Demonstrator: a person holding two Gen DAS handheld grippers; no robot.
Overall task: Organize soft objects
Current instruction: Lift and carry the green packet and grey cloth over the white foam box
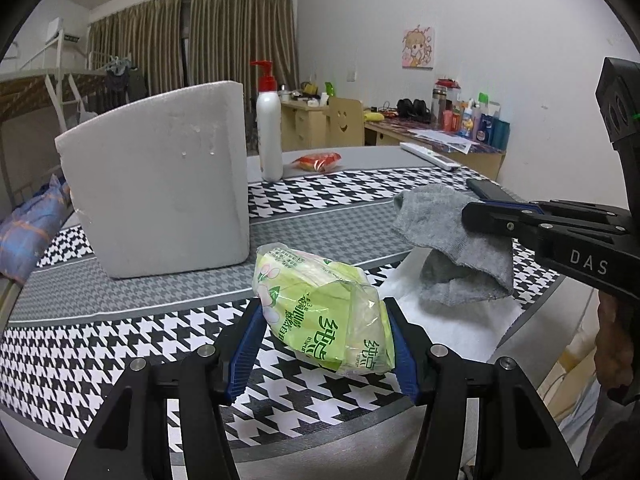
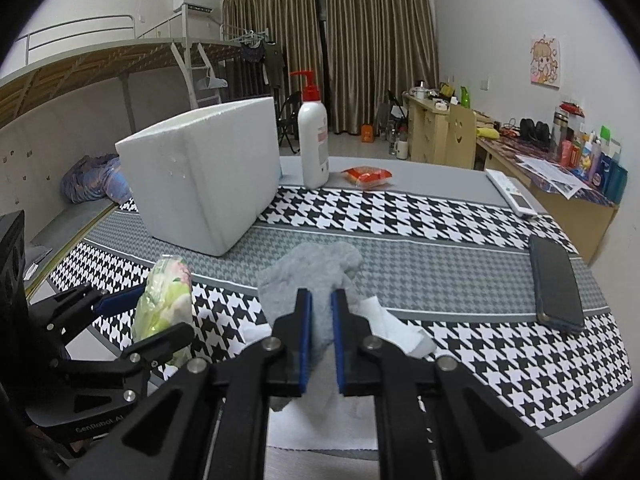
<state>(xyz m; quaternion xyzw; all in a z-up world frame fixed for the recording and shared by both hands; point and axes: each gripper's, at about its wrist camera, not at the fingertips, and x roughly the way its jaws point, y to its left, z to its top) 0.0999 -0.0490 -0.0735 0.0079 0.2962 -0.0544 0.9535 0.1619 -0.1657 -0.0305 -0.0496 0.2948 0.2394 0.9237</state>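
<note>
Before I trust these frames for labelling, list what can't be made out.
- Inside of the foam box: both views show only its outer walls.
- White cloth under the grey sock: right wrist view, partly covered by the sock and the right gripper.
- Text on the tissue pack: left wrist view, too crumpled to read fully.

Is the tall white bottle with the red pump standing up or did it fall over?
Standing up. The white bottle sits upright on the table, its red pump at the top, beside the white foam box.
</note>
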